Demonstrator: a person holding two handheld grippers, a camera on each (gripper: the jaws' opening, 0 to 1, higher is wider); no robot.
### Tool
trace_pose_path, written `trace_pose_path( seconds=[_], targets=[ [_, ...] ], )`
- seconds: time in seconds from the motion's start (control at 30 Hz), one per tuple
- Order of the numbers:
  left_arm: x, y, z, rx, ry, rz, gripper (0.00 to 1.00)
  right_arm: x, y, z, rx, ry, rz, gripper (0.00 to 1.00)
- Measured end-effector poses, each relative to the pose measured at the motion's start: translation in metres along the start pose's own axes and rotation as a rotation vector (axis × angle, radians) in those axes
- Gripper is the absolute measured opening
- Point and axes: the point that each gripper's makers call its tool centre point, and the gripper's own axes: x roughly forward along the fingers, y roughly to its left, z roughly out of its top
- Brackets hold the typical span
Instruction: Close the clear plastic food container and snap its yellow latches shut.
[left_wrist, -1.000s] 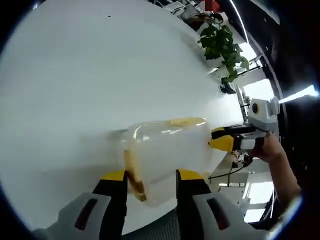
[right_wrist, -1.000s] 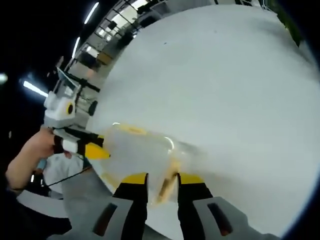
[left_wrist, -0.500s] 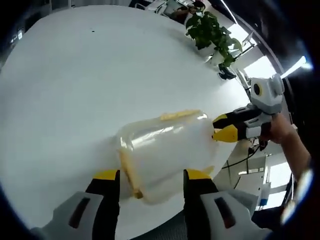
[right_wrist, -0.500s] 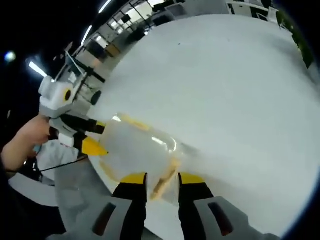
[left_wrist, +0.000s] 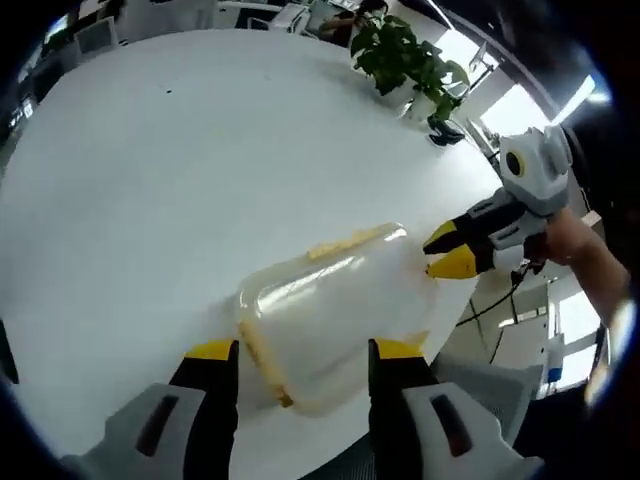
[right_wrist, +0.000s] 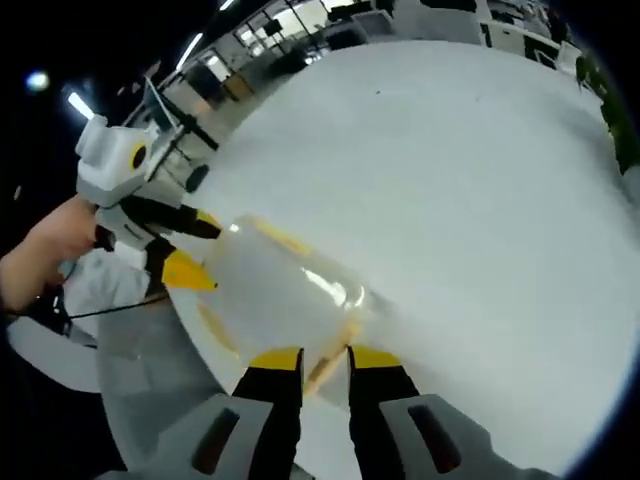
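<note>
1. Container (left_wrist: 330, 320), clear plastic, lies near the edge of the round white table (left_wrist: 150, 180), its lid seemingly already down, between the two tools; in the right gripper view the container (right_wrist: 275, 295) sits just ahead of that tool's jaws.
2. Left gripper (left_wrist: 300, 375) has its jaws spread, one on each side of the container's near end, where a yellow latch (left_wrist: 262, 362) runs down the short side.
3. Right gripper (right_wrist: 312, 362) has its jaws nearly together around the yellow latch (right_wrist: 330, 358) at its own end; whether they actually pinch it I cannot tell. From the left gripper view the right gripper (left_wrist: 450, 252) meets the far end with its tips close together.
4. Risk, as I judge it: the container is light and close to the rim, so a push from one end without a counter-hold could slide it across the smooth top or off the edge; a latch pressed off-centre may skid rather than click, leaving the lid unseated.
5. Around: a potted plant (left_wrist: 400, 60) stands at the far side, well apart, and nothing lies between either tool and the latches.
</note>
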Motion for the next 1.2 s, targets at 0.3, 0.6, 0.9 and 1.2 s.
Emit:
trace_pose_path(
  seconds=[0.3,0.6,0.9,1.2],
  targets=[
    [-0.004,0.0,0.003,0.17,0.023,0.034,0.54,-0.004,0.003,0.01,-0.128,0.021,-0.026,0.18],
    [-0.008,-0.004,0.013,0.283,0.008,0.015,0.54,-0.006,0.007,0.012,-0.245,0.045,-0.014,0.24],
    [-0.007,-0.018,0.02,0.396,-0.004,-0.033,0.52,-0.004,0.015,0.019,-0.35,0.054,0.003,0.27],
    [-0.004,-0.024,0.022,0.495,-0.005,-0.044,0.52,0.002,0.028,0.022,-0.457,0.063,0.03,0.29]
  ],
)
